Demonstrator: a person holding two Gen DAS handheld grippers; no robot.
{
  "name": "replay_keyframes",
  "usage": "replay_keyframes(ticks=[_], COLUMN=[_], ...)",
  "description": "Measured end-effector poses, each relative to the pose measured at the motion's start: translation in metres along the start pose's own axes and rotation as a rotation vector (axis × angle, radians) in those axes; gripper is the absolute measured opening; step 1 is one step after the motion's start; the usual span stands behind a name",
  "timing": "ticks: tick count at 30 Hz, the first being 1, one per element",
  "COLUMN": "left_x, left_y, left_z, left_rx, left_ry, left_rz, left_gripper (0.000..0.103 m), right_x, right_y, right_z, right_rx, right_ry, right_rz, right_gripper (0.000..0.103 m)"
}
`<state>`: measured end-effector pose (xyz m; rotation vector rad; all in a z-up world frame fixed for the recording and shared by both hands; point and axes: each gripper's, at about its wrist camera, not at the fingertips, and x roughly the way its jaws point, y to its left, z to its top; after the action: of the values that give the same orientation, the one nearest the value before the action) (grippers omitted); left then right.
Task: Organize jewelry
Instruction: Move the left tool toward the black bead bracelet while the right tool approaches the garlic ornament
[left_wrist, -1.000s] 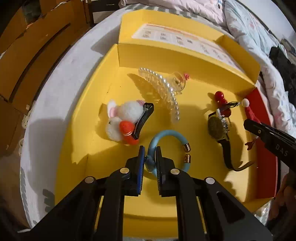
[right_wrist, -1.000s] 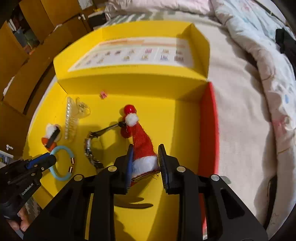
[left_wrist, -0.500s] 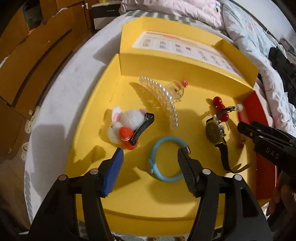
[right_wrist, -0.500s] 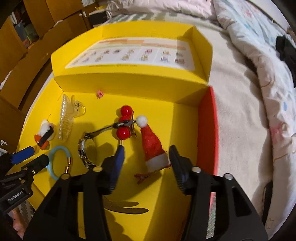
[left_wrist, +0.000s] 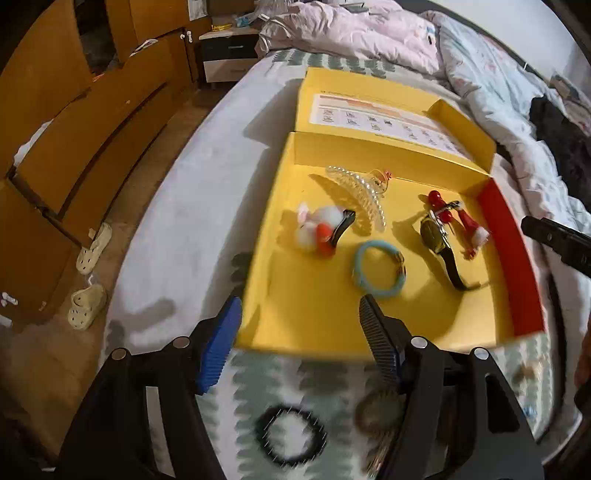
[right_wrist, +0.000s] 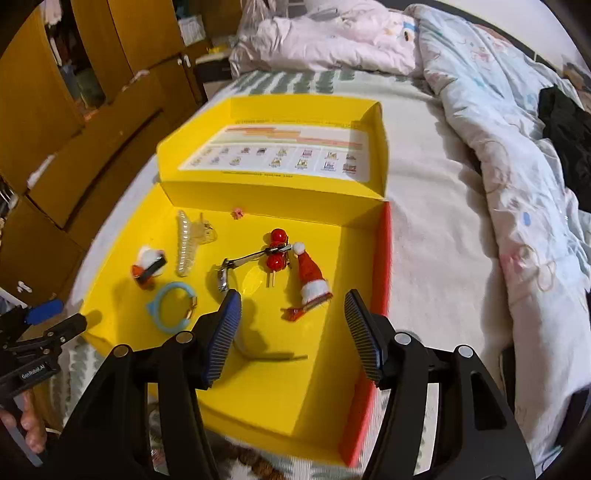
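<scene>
Now six pieces of jewelry lie in an open yellow box (left_wrist: 273, 258) on a bed (left_wrist: 192, 206). At the box's left sits a fluffy white and orange hair clip (left_wrist: 321, 230). Just beyond it lies a pearl claw clip (left_wrist: 364, 194). A blue bracelet (left_wrist: 378, 267) rests near the middle. To the right, close together, are a dark-strapped watch (left_wrist: 437, 240), a red berry hairpin (right_wrist: 277, 249) and a small Santa hat clip (right_wrist: 312, 278).

Both grippers hang above the box's near edge. The left gripper (left_wrist: 299, 336) and right gripper (right_wrist: 291, 328) are each empty, with jaws spread fairly wide and widening further.

A black hair tie (left_wrist: 291, 434) and a brownish item I cannot identify lie on the bedspread in front of the box. They sit right under the left gripper, partly hidden, so they could be missed or nudged. The watch, hairpin and hat overlap, so reaching there risks snagging a neighbour.

A second earlier, the left gripper pinched the bracelet and the right pinched the hat. Both have let go, risen and drawn back.
</scene>
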<state>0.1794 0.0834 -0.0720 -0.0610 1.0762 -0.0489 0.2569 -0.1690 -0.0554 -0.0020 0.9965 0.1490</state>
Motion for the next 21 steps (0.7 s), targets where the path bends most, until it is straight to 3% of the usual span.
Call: replay_keyframes(ticks=[4, 7, 10, 13, 21], left_x=[-0.012, -0.003, 0.009, 0.018, 0.022], left_y=[0.020, 0.030, 0.035, 0.037, 0.039], left_z=[-0.020, -0.035, -0.050, -0.063, -0.080], left_rx=[0.002, -0.017, -0.018, -0.007, -0.011], left_ry=[0.028, 0.103, 0.162, 0.187, 0.199], left_rz=[0.015, 0.023, 0.030, 0.065, 0.075], left_gripper=[0.070, 0.070, 0.070, 0.070, 0.070], right_x=[-0.028, -0.041, -0.051, -0.052, -0.039], right_y=[-0.011, -0.028, -0.041, -0.054, -0.072], right_z=[-0.022, -0.043, -0.064, -0.090, -0.141], right_rx=[0.053, 0.113, 0.132, 0.155, 0.163], right_ry=[-0.029, -0.013, -0.003, 0.038, 0.156], right_rz=[0.013, 0.039, 0.007, -0.006, -0.060], right_gripper=[0.061, 0.061, 0.061, 0.061, 0.061])
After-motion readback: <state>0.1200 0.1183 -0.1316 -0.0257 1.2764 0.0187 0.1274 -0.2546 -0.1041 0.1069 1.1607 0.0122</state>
